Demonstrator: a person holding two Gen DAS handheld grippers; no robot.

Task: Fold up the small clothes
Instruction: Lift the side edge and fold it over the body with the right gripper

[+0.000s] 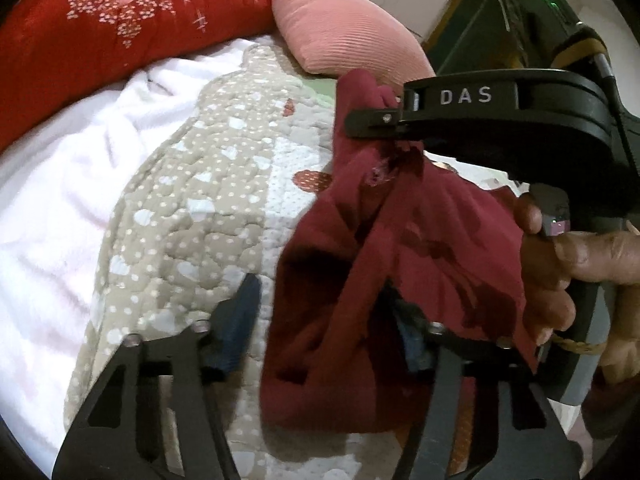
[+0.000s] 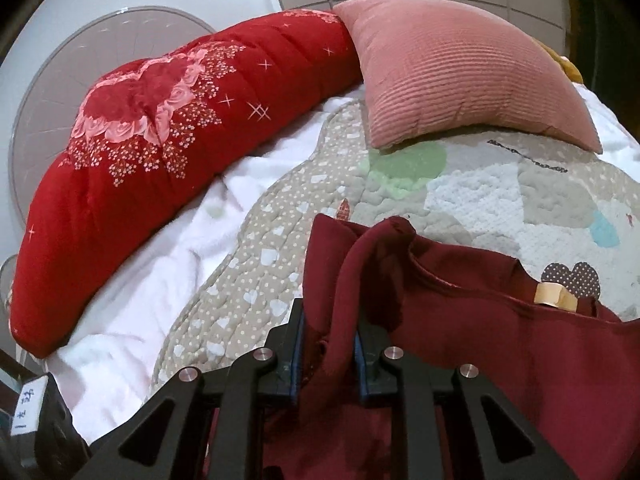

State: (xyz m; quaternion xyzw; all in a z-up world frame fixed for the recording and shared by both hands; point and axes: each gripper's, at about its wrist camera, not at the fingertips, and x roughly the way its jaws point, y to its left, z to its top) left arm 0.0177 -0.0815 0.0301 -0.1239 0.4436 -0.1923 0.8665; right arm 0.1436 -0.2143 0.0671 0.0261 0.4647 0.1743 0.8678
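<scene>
A small dark red garment (image 1: 384, 264) hangs in the air above the quilt. In the left wrist view my right gripper (image 1: 360, 124) comes in from the right, shut on the garment's top edge. My left gripper (image 1: 324, 332) is open; the cloth drapes between its fingers and hides the right fingertip. In the right wrist view my right gripper (image 2: 328, 344) pinches a bunched fold of the same garment (image 2: 480, 344), whose neckline with a tan label (image 2: 554, 294) faces up.
A patterned quilt (image 1: 192, 216) lies over a white blanket (image 1: 52, 208) on the bed. A red flowered bolster (image 2: 168, 136) and a pink ribbed pillow (image 2: 460, 76) lie along the far side. A wall stands behind them.
</scene>
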